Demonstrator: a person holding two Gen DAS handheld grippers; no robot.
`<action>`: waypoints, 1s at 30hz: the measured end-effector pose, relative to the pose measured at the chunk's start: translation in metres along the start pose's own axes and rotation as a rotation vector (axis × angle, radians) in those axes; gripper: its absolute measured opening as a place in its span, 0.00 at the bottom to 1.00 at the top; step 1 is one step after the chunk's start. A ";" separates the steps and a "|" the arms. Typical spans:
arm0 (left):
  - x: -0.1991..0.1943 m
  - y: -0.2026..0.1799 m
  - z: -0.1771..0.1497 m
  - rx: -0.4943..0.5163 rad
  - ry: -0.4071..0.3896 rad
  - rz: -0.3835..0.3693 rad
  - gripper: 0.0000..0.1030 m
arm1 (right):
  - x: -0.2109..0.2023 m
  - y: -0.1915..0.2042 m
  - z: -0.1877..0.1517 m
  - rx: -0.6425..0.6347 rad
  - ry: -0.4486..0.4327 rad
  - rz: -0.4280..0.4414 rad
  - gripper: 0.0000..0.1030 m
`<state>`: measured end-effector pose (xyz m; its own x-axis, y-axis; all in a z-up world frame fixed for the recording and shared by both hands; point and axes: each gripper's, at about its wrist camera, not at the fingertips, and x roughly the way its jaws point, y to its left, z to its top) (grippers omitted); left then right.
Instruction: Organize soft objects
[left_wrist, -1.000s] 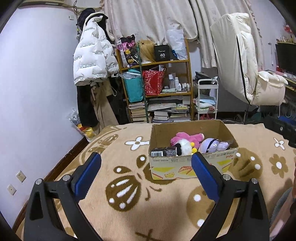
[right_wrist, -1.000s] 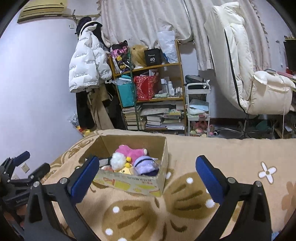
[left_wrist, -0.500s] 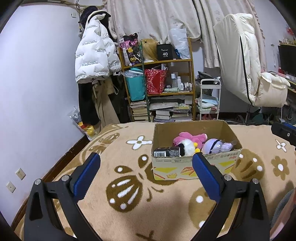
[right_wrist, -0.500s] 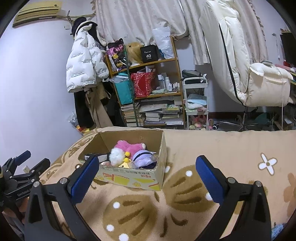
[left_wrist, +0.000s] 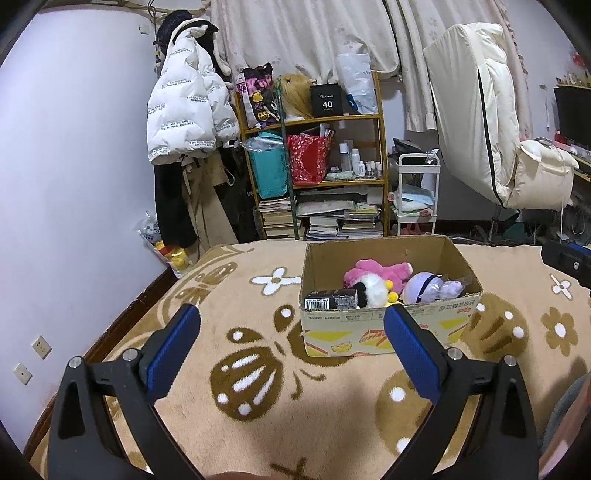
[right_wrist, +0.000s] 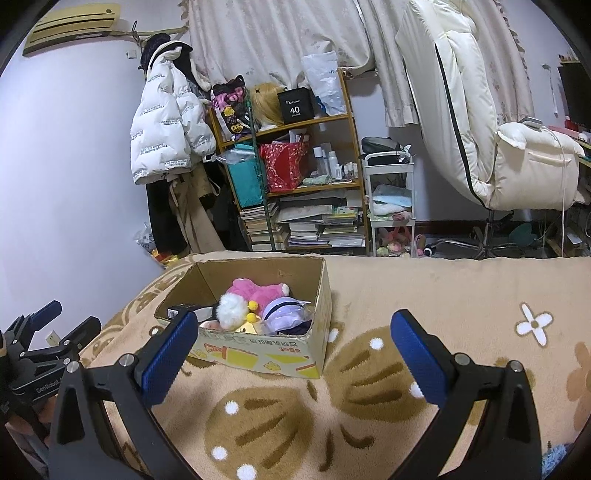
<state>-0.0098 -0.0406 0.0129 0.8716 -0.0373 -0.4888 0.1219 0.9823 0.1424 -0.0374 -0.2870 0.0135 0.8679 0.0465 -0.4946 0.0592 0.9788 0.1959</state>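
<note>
cardboard box sits on the tan flowered blanket, and in it we see a pink plush, a fluffy white one and a lilac one. our left hand-held gripper and right hand-held gripper both gape wide, holding nothing.

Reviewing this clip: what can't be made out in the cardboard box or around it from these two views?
- Left wrist: brown cardboard box, its near wall hides the lower parts of the pink plush toy and lilac round plush.
- Right wrist: the right claw's blue finger pad covers the box's near-left corner.
- Both: box-front print too small to read.
</note>
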 end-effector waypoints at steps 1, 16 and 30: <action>0.000 0.000 0.000 0.000 -0.001 0.001 0.96 | 0.000 0.000 0.000 -0.001 0.000 -0.002 1.00; 0.003 -0.001 -0.004 0.010 0.011 0.001 0.96 | 0.000 0.000 -0.001 -0.001 0.004 -0.002 1.00; 0.003 -0.001 -0.005 0.011 0.021 -0.003 0.96 | 0.000 -0.003 -0.001 -0.002 0.004 -0.003 1.00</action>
<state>-0.0098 -0.0410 0.0067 0.8613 -0.0360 -0.5068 0.1297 0.9800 0.1509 -0.0375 -0.2895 0.0123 0.8656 0.0439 -0.4988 0.0610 0.9795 0.1921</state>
